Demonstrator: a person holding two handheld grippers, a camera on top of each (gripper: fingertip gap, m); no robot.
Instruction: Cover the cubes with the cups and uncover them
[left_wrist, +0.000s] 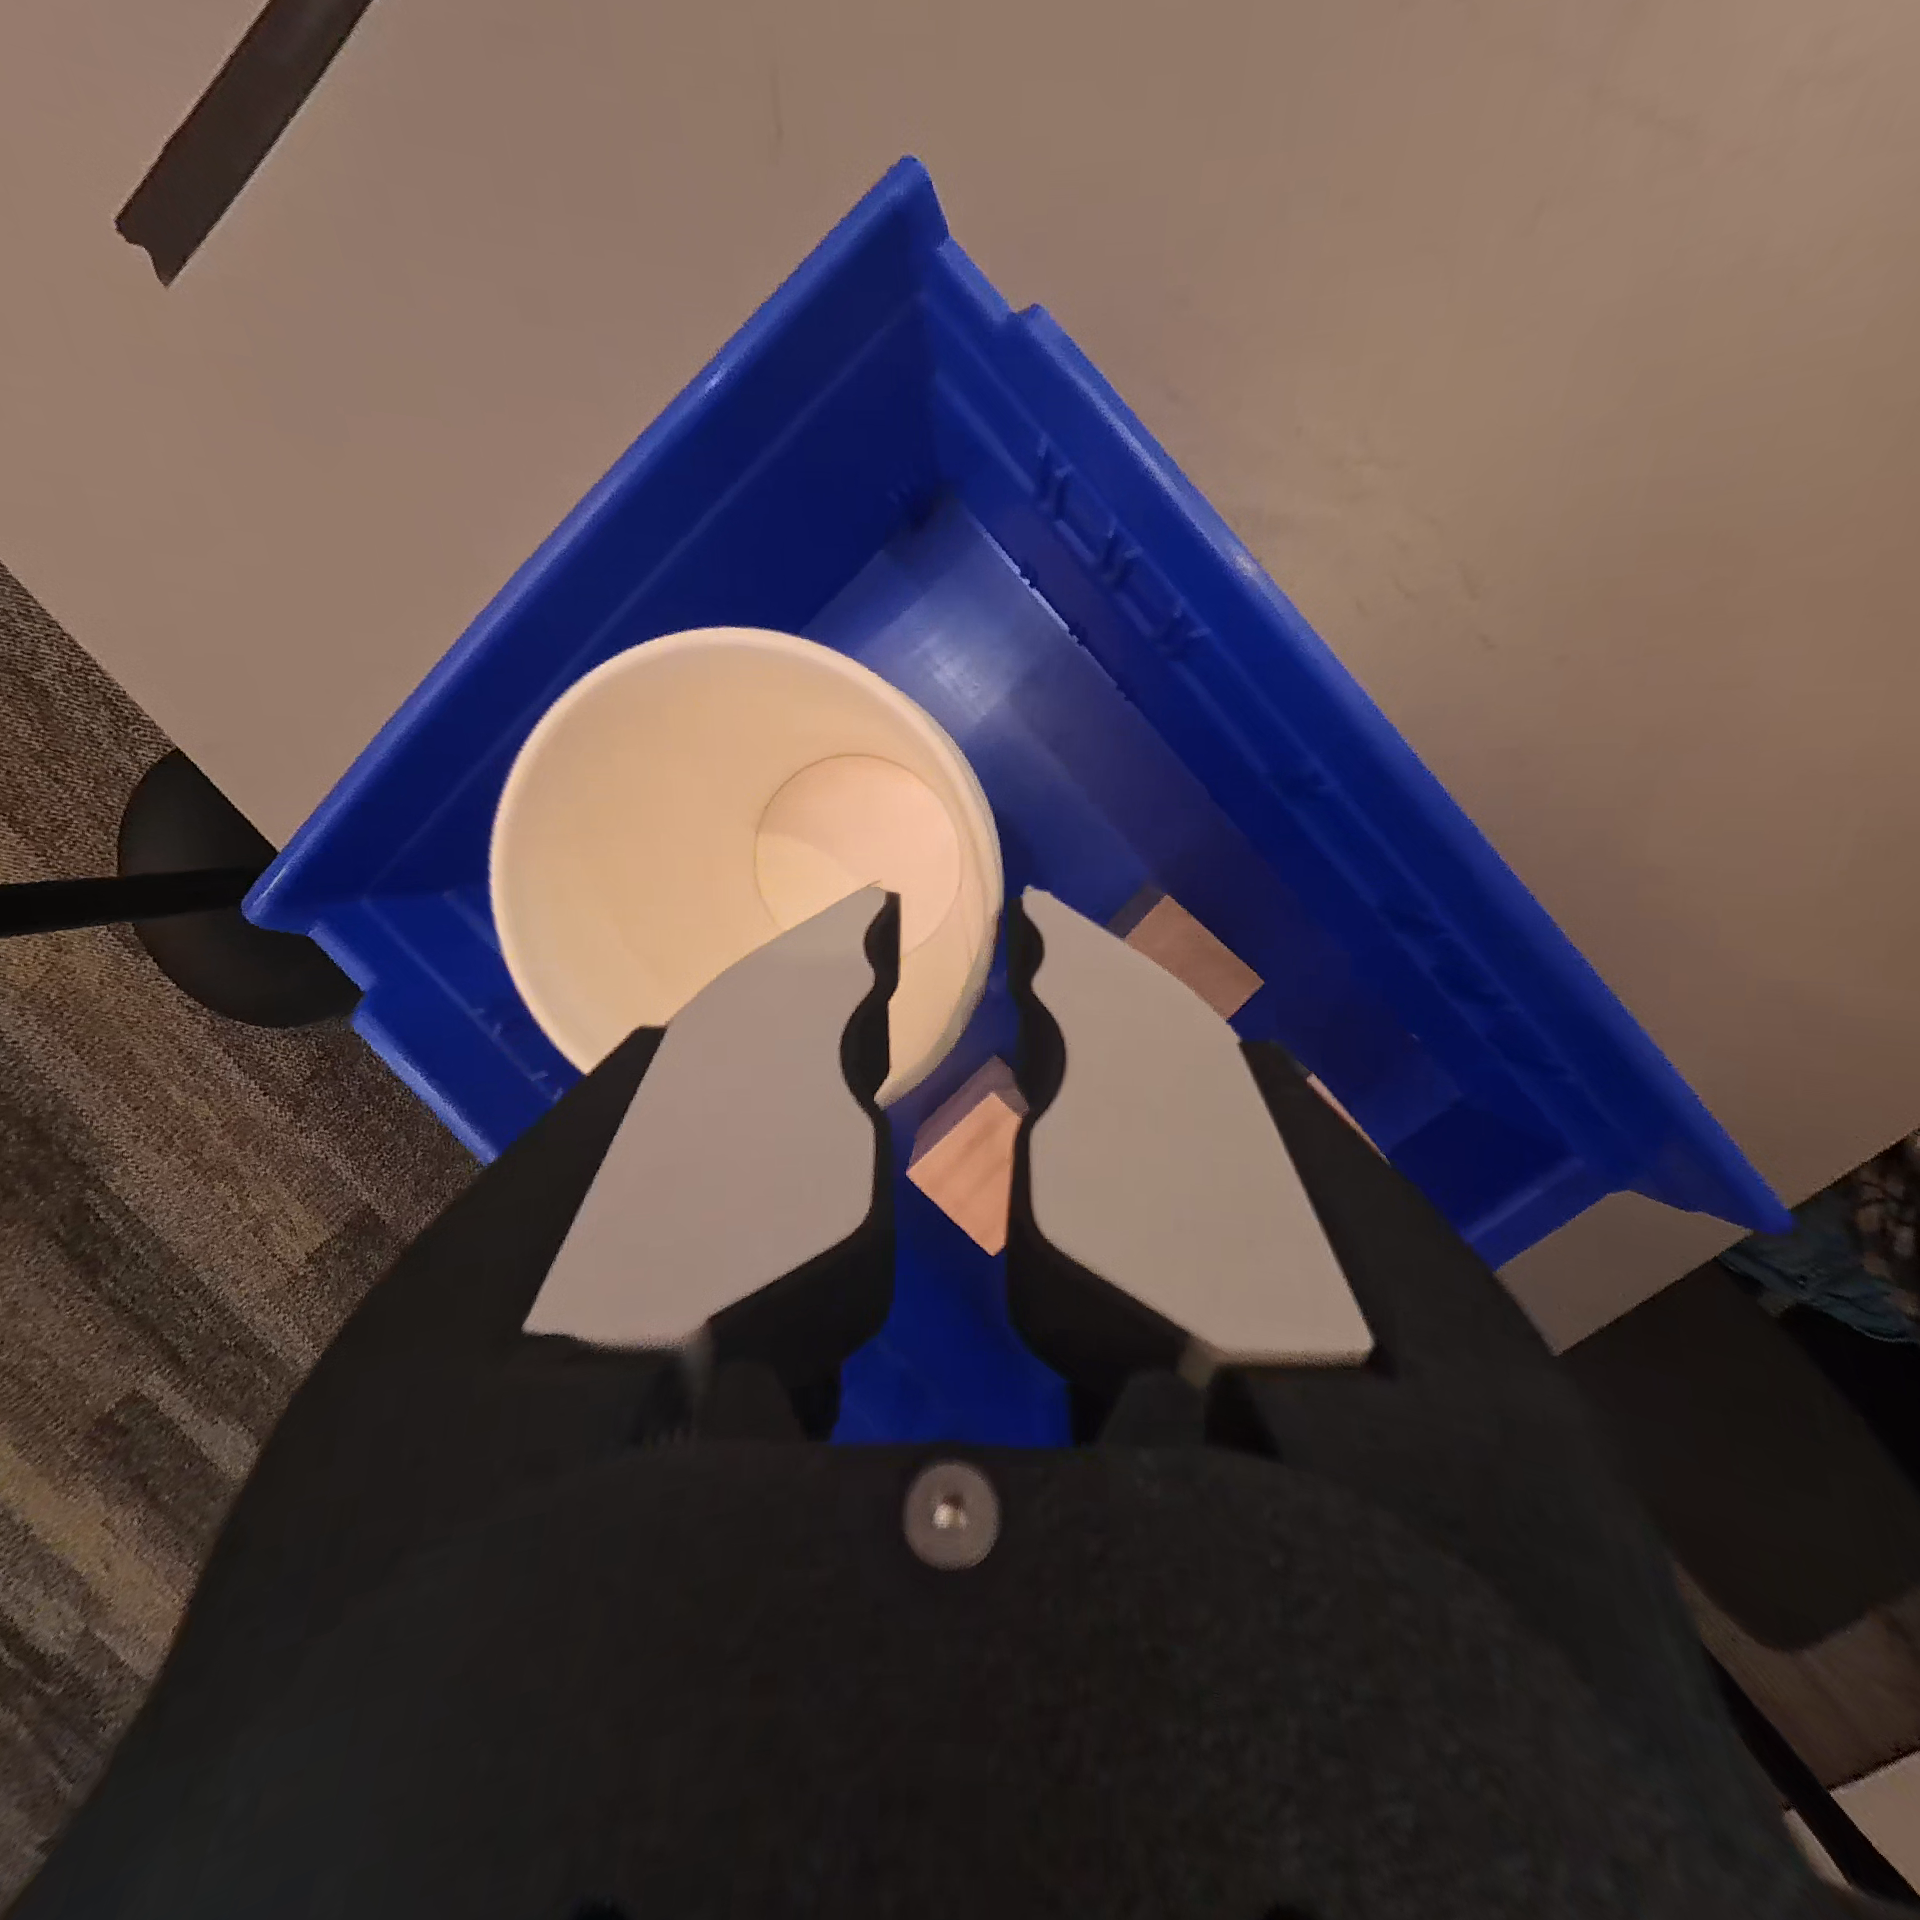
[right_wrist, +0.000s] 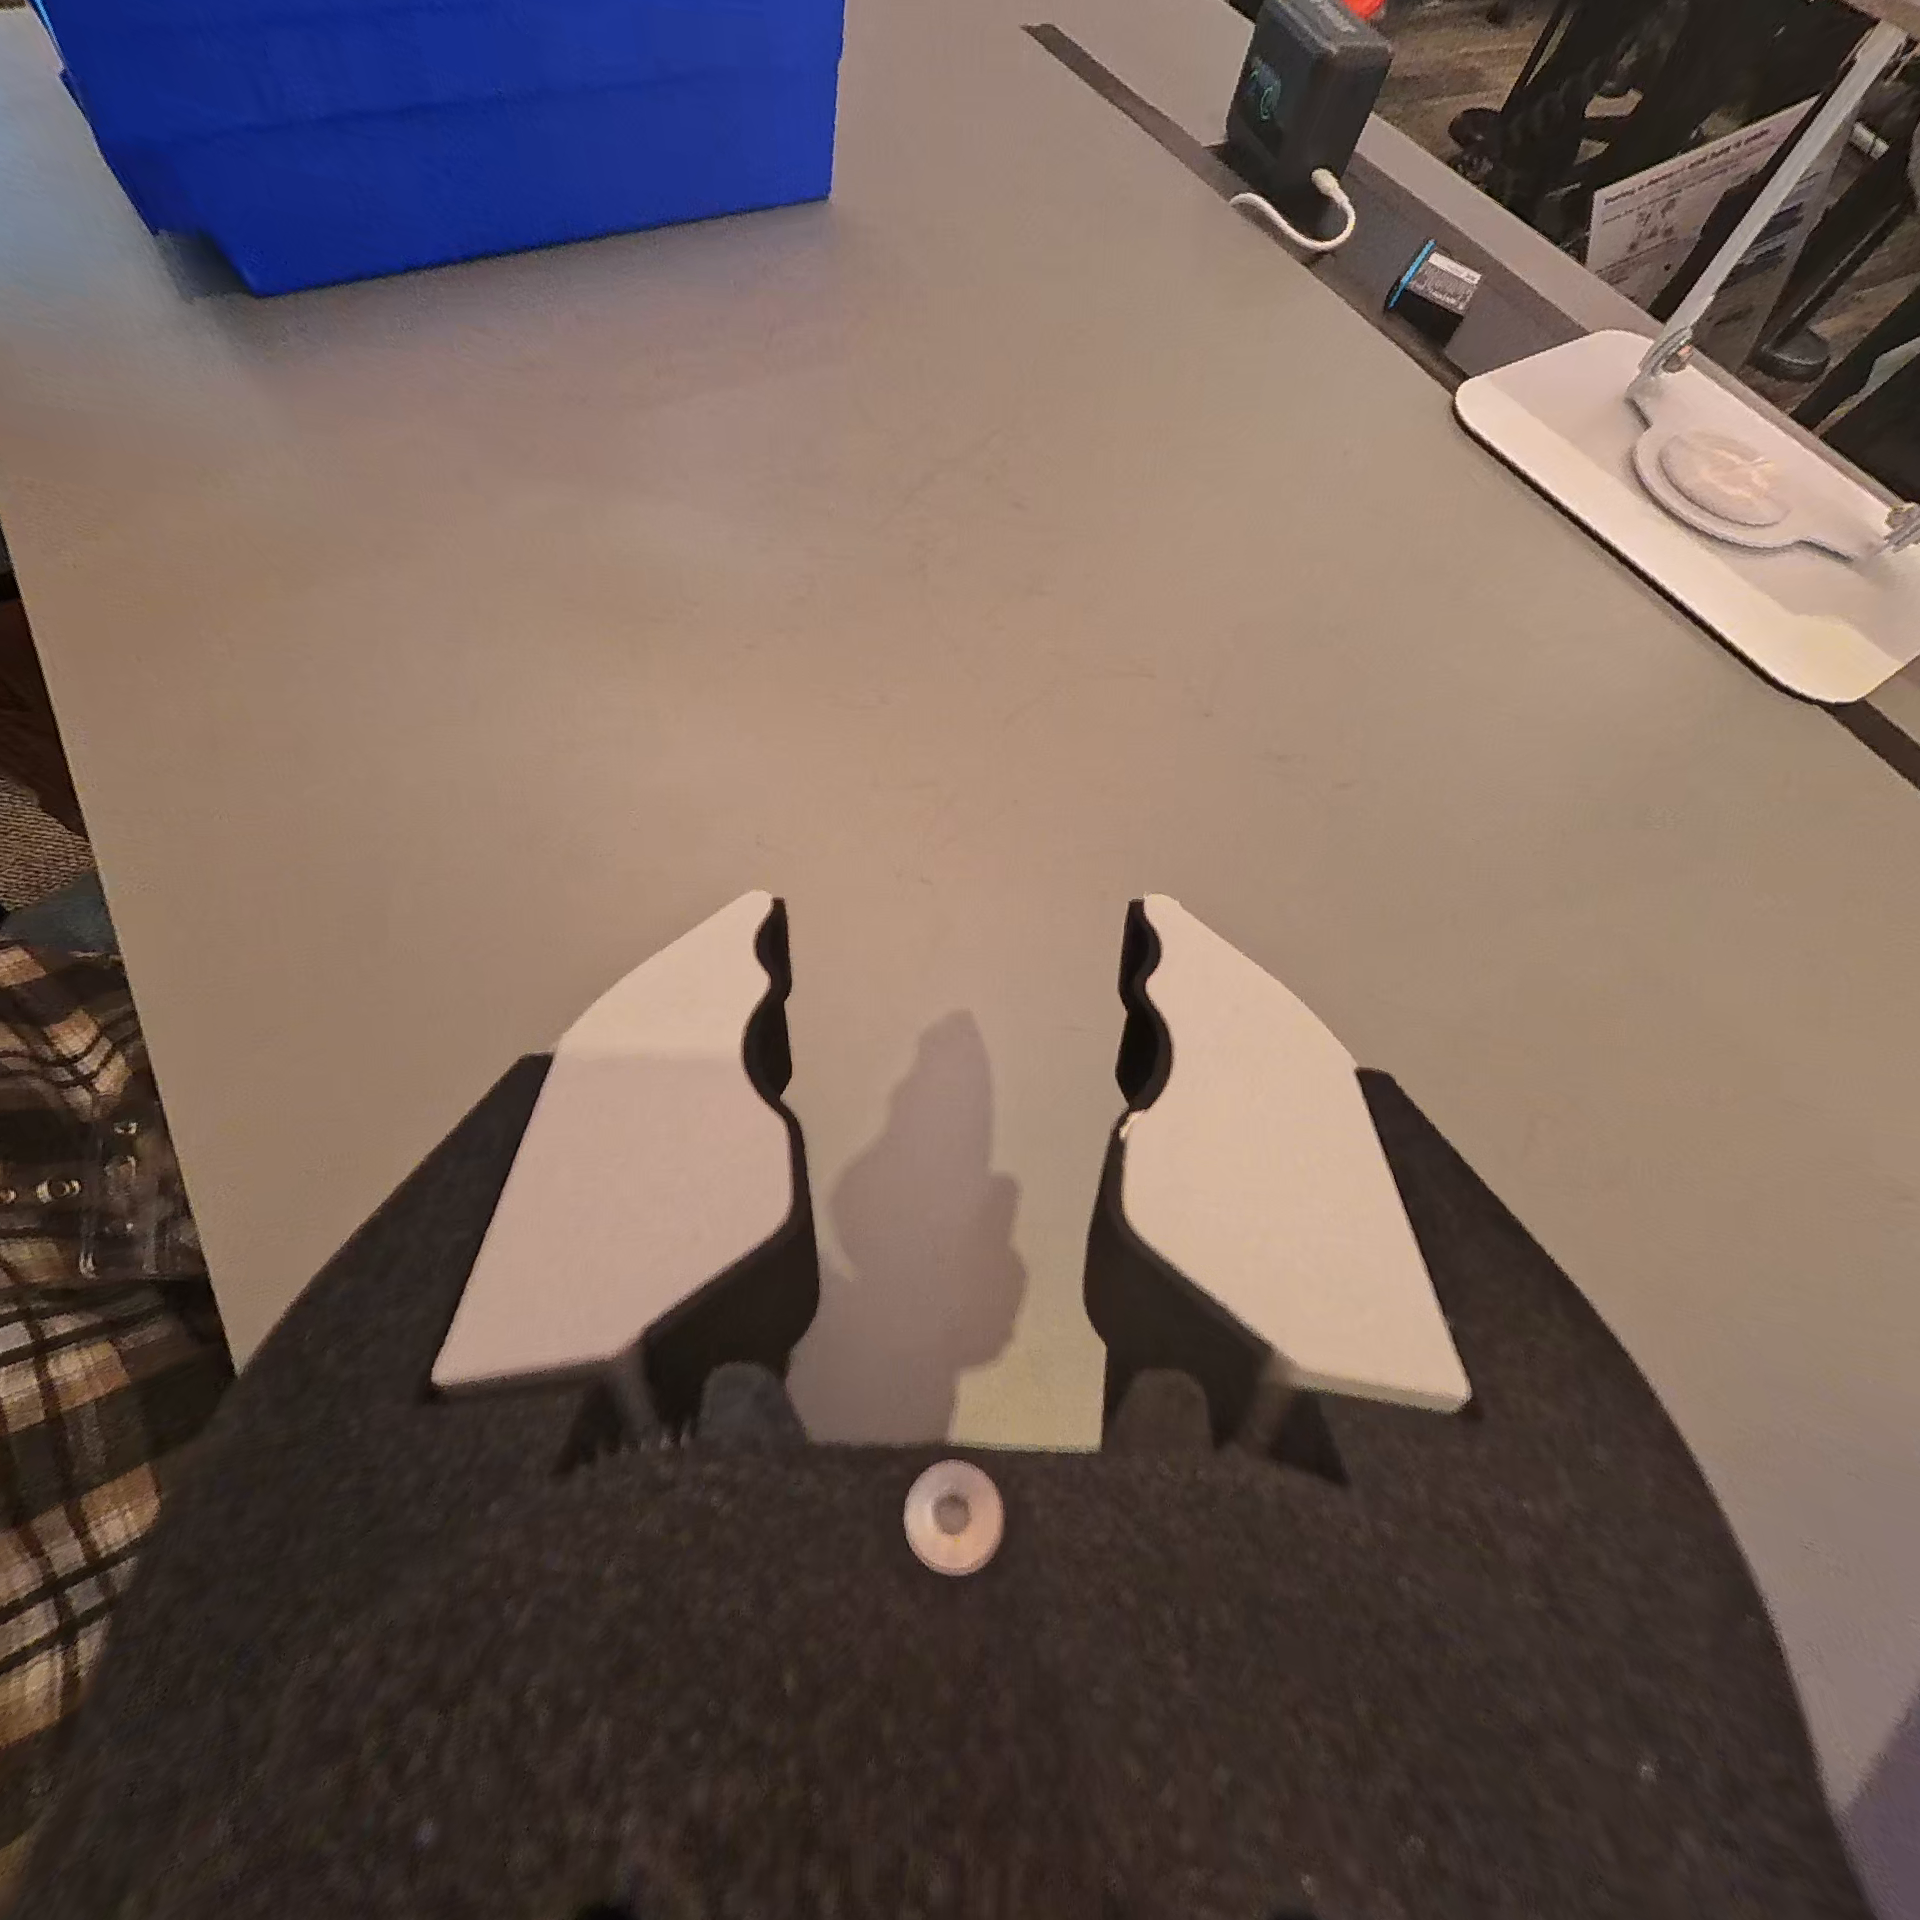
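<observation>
The left gripper (left_wrist: 951, 899), its black-and-grey fingers pinching the near wall of an upright white paper cup (left_wrist: 727, 831) inside the blue plastic bin (left_wrist: 665, 488), holds it beside two wooden cubes (left_wrist: 971, 1158) lying just right, while the right gripper (right_wrist: 956, 914) idles with fingers spread.

A cream-white cup (left_wrist: 727, 831) is seen in a bright blue bin (left_wrist: 790, 499), beside pale tan cubes (left_wrist: 971, 1164). The worktop (right_wrist: 935, 571) is coloured grey; each tool (left_wrist: 951, 914) is black with grey finger plates.
</observation>
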